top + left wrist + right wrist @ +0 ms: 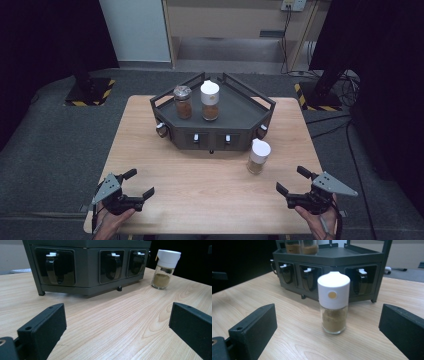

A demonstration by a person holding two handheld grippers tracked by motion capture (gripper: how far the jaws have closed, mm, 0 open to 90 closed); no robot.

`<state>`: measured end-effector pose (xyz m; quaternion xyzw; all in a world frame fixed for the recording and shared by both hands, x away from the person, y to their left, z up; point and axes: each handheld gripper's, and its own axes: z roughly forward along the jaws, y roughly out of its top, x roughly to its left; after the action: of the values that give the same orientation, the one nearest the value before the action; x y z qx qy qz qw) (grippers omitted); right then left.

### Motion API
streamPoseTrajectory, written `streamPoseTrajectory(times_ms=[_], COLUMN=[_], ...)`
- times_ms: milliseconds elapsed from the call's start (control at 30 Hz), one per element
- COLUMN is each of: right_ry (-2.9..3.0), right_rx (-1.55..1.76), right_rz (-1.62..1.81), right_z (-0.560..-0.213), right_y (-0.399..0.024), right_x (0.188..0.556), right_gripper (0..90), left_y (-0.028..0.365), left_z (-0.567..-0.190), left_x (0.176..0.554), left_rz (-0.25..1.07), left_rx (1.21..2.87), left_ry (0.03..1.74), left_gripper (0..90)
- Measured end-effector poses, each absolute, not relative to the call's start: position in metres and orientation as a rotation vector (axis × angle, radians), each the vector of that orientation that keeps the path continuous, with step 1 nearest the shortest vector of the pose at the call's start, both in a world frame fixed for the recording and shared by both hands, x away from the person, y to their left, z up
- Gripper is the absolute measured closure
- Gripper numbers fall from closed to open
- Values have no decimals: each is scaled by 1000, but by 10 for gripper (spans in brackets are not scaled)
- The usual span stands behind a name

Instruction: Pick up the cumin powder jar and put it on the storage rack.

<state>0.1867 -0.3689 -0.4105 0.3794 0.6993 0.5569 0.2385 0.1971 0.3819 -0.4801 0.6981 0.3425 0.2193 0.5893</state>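
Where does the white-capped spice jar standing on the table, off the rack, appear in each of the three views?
High view: spice jar right of centre, before the rack's right front corner.
Left gripper view: upper right, beyond the rack's corner.
Right gripper view: centre, between the jaws.
Shared landmark: the dark rack.

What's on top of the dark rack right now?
On the dark rack stand two jars: a clear-lidded jar and a white-capped jar, both holding brown powder. What lies behind its front pockets is hidden.

Dim surroundings, evenly lit, slightly soft
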Motion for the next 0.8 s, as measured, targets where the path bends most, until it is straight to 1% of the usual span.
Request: streamPoseTrajectory(times_ms=[167, 400, 800], right_ry=[1915, 1938, 1964], right_rx=[1031, 1056, 1052], right_rz=[1516, 1497, 1454], right_z=[-402, -393, -387], right_y=[-364, -356, -338], right_x=[193, 213, 238], right_gripper=[21, 18, 23], left_y=[382, 382, 382], left_z=[-480, -480, -480], left_x=[197, 197, 197], left_rz=[511, 512, 510], left_rx=[1622, 1622, 1625], left_ry=[801, 801, 802], left_gripper=[0, 0, 0])
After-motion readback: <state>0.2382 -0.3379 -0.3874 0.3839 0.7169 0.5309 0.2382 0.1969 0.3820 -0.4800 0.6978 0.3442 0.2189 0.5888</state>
